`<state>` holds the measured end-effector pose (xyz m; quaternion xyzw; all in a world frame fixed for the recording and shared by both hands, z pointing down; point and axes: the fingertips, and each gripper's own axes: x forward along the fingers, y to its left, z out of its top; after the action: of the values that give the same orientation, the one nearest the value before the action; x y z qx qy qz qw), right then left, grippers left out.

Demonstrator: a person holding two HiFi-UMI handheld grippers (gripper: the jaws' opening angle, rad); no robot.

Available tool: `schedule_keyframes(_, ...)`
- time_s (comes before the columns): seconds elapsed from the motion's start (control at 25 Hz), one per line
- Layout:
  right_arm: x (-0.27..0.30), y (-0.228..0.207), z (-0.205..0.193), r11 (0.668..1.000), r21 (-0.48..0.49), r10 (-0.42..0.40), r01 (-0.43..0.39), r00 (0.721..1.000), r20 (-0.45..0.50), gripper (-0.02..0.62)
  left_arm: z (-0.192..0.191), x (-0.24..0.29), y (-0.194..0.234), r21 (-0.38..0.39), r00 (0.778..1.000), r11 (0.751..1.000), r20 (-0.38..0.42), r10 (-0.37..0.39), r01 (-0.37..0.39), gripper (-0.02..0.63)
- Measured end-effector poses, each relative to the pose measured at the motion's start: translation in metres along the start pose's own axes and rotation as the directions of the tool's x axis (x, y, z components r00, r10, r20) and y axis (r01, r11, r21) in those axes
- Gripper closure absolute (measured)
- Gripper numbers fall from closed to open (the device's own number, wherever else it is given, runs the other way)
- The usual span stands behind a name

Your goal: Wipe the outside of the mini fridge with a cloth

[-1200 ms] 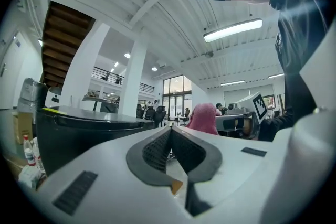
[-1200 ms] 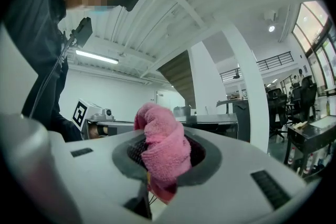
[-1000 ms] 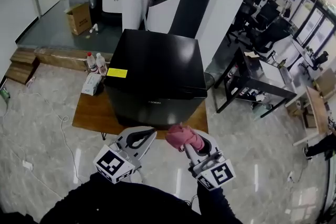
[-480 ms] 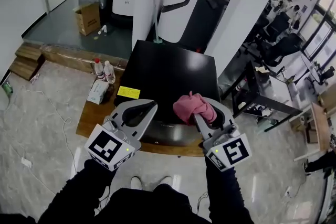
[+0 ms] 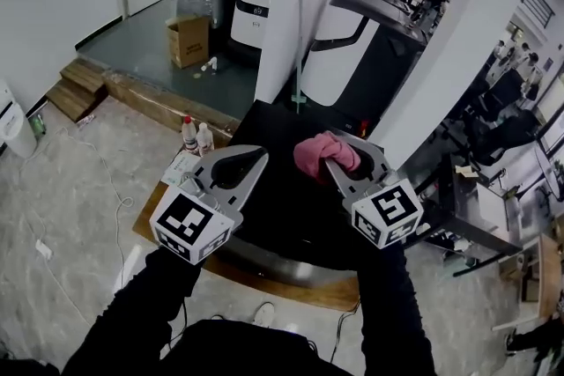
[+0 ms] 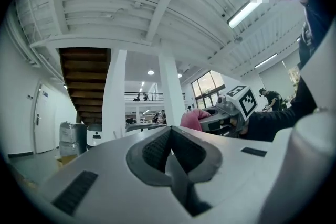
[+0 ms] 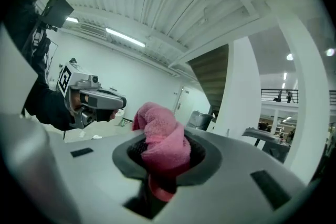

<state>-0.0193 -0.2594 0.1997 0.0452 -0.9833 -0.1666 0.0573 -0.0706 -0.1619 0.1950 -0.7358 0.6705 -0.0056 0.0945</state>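
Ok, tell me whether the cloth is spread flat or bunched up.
Bunched up: the pink cloth is a crumpled wad clamped in the right hand-held gripper.

Mini fridge (image 5: 284, 205): black, glossy top, seen from above, stood upright on a low wooden platform (image 5: 282, 282). Cloth (image 5: 322, 156): pink, bunched into a wad, clamped between the jaws of the right gripper (image 5: 335, 161), held over the fridge top; contact cannot be told.
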Motion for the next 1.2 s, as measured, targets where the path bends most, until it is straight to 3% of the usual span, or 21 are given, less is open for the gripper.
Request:
schedule_keyframes(0.28,0.071,-0.047,-0.041,0.991,-0.023,0.126,-0.13,0.984,-0.124,0.505,-0.028,0.054,0.028,0.026,0.993,0.996,-0.083,0.084,-0.082,0.6)
schedule_keyframes(0.6,0.141,-0.056,-0.115,0.958,-0.009,0.268,-0.287,0.905,-0.331,0.505,-0.054,0.072,0.054,0.024,0.977,0.987,-0.137,0.161,-0.16,0.6)
schedule_keyframes(0.88,0.193,-0.062,-0.159,0.944,-0.038,0.275,-0.329,0.842,-0.464,0.505,-0.076,0.074,0.072,0.02,0.96,0.976,-0.178,0.217,-0.217,0.6)
schedule_keyframes(1.12,0.22,-0.05,-0.167,0.905,-0.182,0.237,-0.385,0.81,-0.537,0.517,-0.09,0.069,0.084,0.03,0.941,0.969,-0.232,0.244,-0.244,0.6)
schedule_keyframes(1.2,0.221,-0.043,-0.167,0.898,-0.183,0.242,-0.4,0.798,-0.552,0.522,-0.095,0.062,0.087,0.029,0.934,0.967,-0.252,0.253,-0.254,0.6)
